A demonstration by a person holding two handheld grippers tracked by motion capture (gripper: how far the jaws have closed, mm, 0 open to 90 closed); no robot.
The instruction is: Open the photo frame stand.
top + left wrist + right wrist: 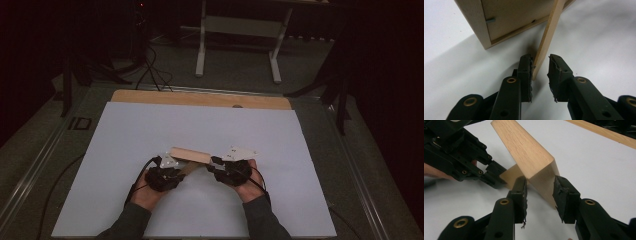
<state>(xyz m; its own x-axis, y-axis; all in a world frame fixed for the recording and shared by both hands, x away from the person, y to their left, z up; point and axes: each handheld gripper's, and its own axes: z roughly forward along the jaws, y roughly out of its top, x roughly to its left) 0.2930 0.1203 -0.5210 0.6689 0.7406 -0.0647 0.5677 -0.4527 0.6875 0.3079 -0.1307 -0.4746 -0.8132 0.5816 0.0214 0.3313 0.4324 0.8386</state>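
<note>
A light wooden box is held tilted just above the white sheet, between my two grippers. My right gripper is shut on one end of the box, with both pads against the wood. A thin wooden panel slants down from the box into my left gripper. The panel rests against one pad; the other pad stands clear of it, so that gripper is open. In the high view the left gripper and the right gripper face each other at the box's two ends.
A white sheet covers most of the table, and a wooden strip shows at its far edge. Black cables trail from both grippers toward the person. A white table frame stands on the floor beyond.
</note>
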